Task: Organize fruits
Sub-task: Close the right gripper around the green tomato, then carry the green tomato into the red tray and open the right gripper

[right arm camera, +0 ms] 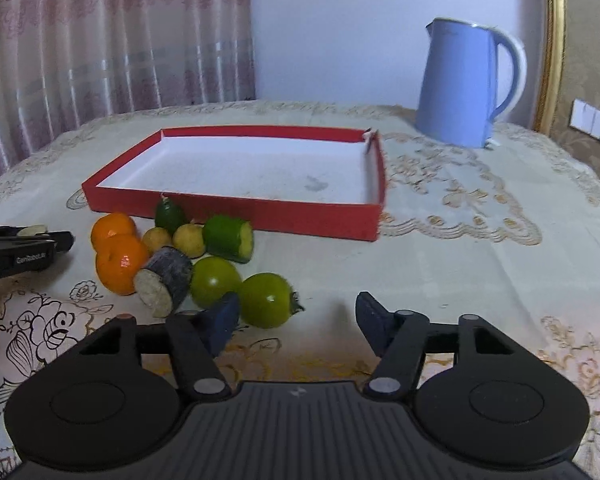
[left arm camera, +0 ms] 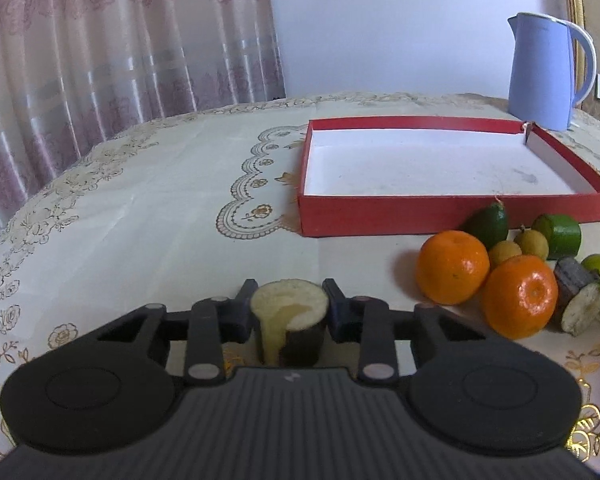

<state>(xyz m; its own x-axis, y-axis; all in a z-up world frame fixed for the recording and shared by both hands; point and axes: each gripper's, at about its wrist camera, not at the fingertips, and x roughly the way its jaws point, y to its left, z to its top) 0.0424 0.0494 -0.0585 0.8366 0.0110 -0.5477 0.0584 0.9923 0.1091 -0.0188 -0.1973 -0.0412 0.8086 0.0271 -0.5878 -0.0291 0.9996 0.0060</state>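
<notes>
In the left wrist view, low in the frame's centre, the left gripper has its fingers clamped on a cut stalk piece with dark skin and a pale cut face turned up. At the right edge lies the fruit pile: two oranges touching each other, another cut stalk chunk just right of the nearer orange, two small yellow fruits behind them, and a green pointed fruit against the red box wall.

In the right wrist view, the right gripper sits low in the frame with its fingers apart and nothing between them; the left fingertip stands just in front of two green round fruits lying side by side. A green cut piece lies behind them, near the box.

Farther back, the red box, shallow with a white floor, lies on the surface, which wears a cream patterned cloth. A blue kettle stands beyond the box at upper right, well apart from the fruit. A pink curtain fills the upper left.
</notes>
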